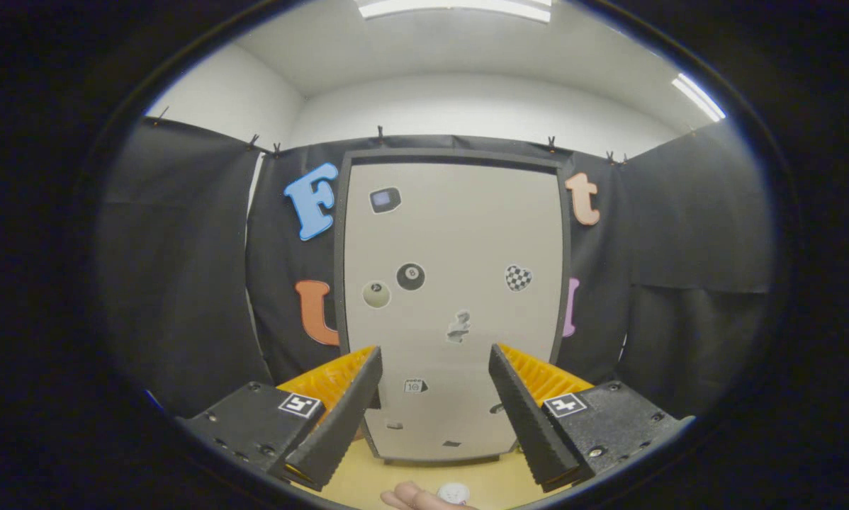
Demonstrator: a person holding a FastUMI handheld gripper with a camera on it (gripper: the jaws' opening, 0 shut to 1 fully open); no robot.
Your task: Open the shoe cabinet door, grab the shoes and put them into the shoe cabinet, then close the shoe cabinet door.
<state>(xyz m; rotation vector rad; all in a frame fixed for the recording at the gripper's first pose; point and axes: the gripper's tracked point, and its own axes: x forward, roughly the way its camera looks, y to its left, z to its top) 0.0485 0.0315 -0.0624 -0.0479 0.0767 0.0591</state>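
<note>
Two fingers of hand-held gripper [435, 354] spread wide, gripping nothing, aimed at shoe cabinet door [453, 297] standing shut just ahead on counter [368, 482]. Opening step apparently at hand, door not yet touched; next move likely needing a purchase on one door edge.

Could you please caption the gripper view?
Open gripper faces the closed, sticker-covered shoe cabinet door, nothing between its fingers.

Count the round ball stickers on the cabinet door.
2: a black eight-ball sticker mid-door, and a pale ball sticker just beside it. Hand-held gripper is open; its fingers may hide others.
</note>
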